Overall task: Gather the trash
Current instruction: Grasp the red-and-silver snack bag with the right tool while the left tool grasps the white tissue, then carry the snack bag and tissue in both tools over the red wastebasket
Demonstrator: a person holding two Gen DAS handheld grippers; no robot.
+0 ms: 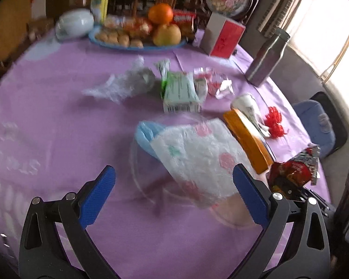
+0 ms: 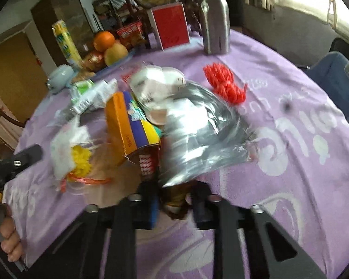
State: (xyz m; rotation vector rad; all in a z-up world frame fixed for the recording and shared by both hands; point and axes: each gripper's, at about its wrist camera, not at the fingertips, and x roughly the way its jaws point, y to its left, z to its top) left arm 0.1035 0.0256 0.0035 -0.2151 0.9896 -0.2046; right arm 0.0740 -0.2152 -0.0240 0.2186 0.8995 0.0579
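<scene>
The crinkled foil snack wrapper, silver inside and red outside, is clamped at its lower end between the closed jaws of the right gripper, above the purple patterned tablecloth. Touching the wrapper on its left is an orange and purple cardboard box; behind it lies a crumpled white cup, and to its right, near but apart, a bunch of red plastic netting. Further left of the wrapper lies a clear plastic bag printed with pink and green spots, blurred. The left gripper stands with its blue pads wide apart around the near end of this bag, not pressing on it. Beyond the bag sits a green and white carton.
</scene>
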